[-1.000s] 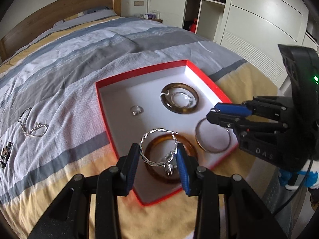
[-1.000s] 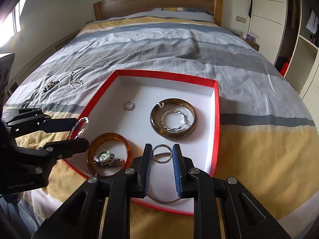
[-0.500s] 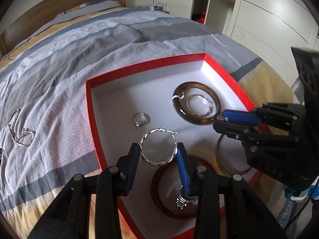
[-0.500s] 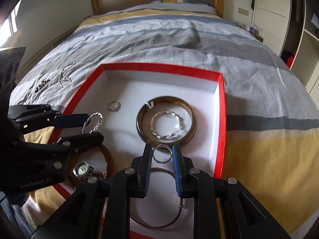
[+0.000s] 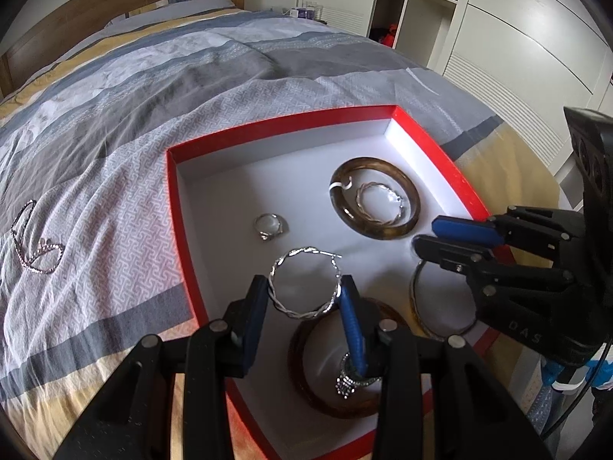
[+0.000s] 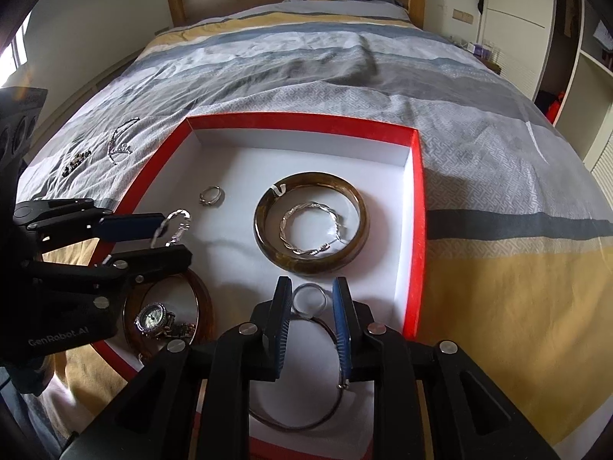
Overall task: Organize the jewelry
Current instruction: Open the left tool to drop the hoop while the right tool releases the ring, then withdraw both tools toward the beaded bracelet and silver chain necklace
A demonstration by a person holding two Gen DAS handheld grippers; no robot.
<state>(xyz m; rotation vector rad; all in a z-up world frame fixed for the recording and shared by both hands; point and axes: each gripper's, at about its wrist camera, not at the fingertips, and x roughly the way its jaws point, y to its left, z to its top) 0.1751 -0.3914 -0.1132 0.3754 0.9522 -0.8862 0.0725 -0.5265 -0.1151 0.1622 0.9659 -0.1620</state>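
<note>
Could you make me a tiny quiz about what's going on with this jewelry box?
1. True or false: the watch lies inside an amber bangle.
2. What does the left tool grip?
A. twisted silver hoop
B. watch
C. necklace
3. Fill in: the right tool holds a small plain ____.

Key: 1 true; 2 A, the twisted silver hoop; 3 ring, over the red box.
</note>
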